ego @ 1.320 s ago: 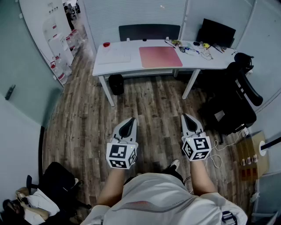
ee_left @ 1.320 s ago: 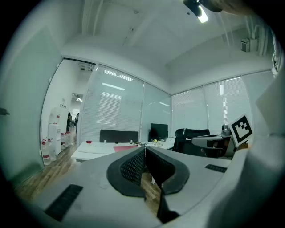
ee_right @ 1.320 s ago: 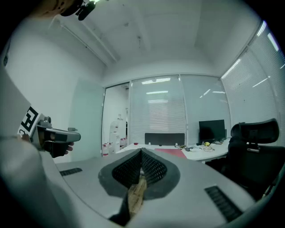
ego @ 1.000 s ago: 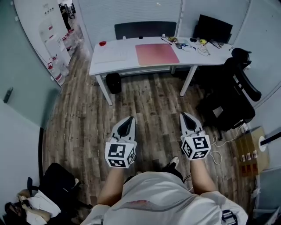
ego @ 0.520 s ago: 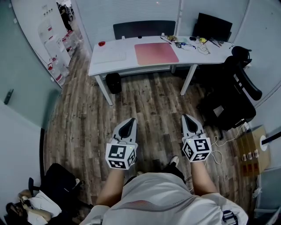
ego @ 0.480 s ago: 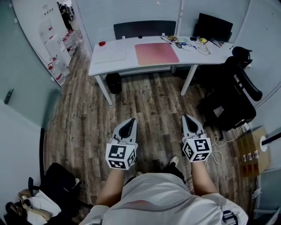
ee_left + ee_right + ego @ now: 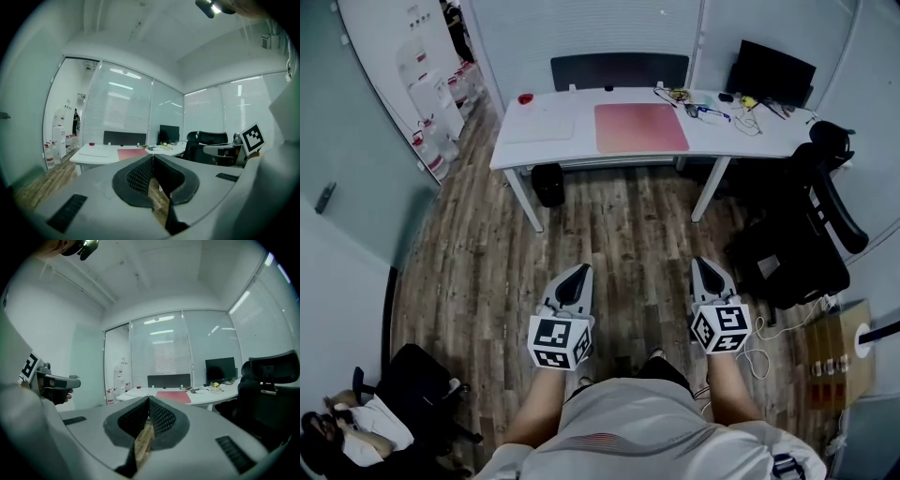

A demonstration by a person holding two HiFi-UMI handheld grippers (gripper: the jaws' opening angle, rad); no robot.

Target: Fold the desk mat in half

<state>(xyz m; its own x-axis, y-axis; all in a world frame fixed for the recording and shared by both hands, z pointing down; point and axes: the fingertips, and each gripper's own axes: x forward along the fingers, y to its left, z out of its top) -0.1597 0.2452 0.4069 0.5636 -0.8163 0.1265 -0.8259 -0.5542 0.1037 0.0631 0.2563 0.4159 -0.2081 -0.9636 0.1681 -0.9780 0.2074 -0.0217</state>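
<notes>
A pink desk mat (image 7: 641, 127) lies flat on the white desk (image 7: 544, 142) across the room; it also shows far off in the left gripper view as the mat (image 7: 132, 153) and in the right gripper view as the mat (image 7: 174, 396). My left gripper (image 7: 578, 274) and right gripper (image 7: 705, 268) are held low in front of the person, over the wood floor, well short of the desk. Both have their jaws shut tip to tip with nothing between them, as seen for the left gripper (image 7: 153, 157) and the right gripper (image 7: 148, 399).
A black monitor (image 7: 775, 68) and tangled cables (image 7: 712, 103) sit at the desk's right end, a small red object (image 7: 525, 97) at its left. A black office chair (image 7: 797, 234) stands to the right. Water bottles (image 7: 431, 141) line the left wall. A dark bin (image 7: 548, 183) stands under the desk.
The view has shifted slightly; the desk now sits a little lower in the head view. Both grippers stay shut and hold the same pose.
</notes>
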